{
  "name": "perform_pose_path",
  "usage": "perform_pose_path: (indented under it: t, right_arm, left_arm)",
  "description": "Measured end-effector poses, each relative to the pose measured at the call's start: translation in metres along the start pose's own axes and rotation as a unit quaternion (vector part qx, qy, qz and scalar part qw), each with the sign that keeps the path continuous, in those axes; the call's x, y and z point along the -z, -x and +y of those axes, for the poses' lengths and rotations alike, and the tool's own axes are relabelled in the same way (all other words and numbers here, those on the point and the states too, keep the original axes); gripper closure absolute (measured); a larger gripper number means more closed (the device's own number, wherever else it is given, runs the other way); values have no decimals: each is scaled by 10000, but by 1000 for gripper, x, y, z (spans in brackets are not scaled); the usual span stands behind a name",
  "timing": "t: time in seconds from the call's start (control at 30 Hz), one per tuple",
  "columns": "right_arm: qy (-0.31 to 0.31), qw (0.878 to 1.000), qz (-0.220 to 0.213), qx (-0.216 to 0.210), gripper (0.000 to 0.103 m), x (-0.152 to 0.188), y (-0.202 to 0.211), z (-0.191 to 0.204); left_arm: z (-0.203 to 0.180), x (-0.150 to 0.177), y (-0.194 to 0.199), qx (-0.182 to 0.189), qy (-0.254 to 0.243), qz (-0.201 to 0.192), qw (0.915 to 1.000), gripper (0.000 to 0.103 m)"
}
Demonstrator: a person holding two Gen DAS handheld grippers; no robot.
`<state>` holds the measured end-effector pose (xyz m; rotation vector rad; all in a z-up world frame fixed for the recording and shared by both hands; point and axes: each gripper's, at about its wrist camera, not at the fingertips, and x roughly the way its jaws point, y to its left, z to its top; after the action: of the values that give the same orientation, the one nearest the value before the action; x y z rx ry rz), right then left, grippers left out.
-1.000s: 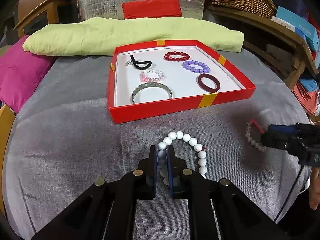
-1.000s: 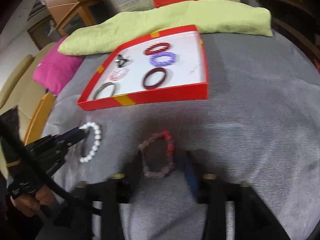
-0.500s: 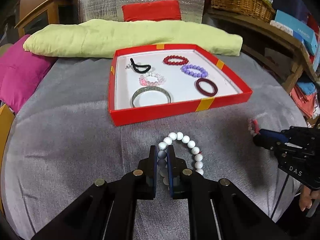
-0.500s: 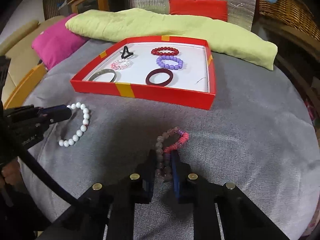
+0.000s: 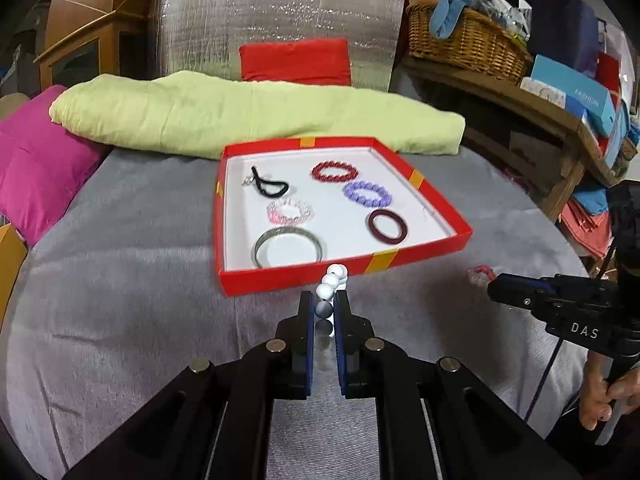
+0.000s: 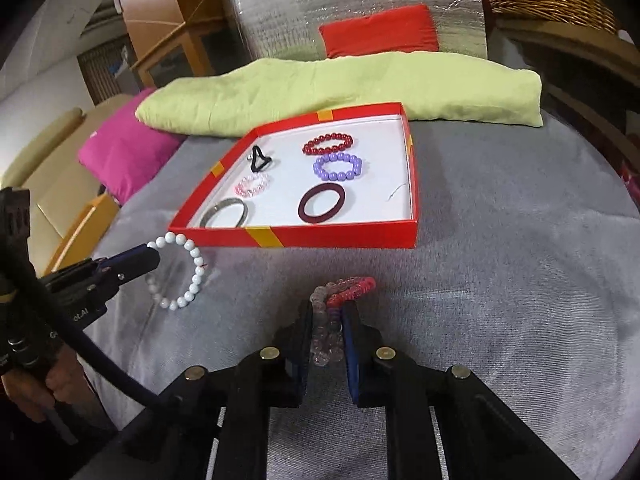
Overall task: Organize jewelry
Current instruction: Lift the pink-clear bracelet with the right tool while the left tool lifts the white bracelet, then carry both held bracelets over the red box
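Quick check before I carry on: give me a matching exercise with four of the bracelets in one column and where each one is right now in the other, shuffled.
Things:
1. white bead bracelet
2. pink and clear bead bracelet
3. dark maroon solid bangle
4. red bead bracelet

Places:
A. far part of the red tray
B. pinched in the right tool
C. near right part of the tray
D. pinched in the left tool

Pairs: 1-D, 2-B, 3-C, 4-A
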<state>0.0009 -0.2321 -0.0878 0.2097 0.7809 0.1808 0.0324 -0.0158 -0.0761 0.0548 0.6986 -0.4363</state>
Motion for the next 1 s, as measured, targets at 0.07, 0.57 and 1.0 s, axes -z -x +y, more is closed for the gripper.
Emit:
perform_pose_path:
  t: [0.07, 0.57, 1.0]
  right_arm:
    - [-38, 9999, -87, -44, 87, -2, 3, 0]
    - [-322, 9978, -480, -314, 87, -11, 19, 8]
    - [-319, 9981, -400, -355, 87, -13, 10, 21]
  left_arm:
    - [-3, -2, 3, 31, -12, -51, 10000, 93]
    - [-19, -19, 14, 262, 91, -396, 9988, 93]
    - [-22, -31, 7, 15, 101, -464, 9989, 93]
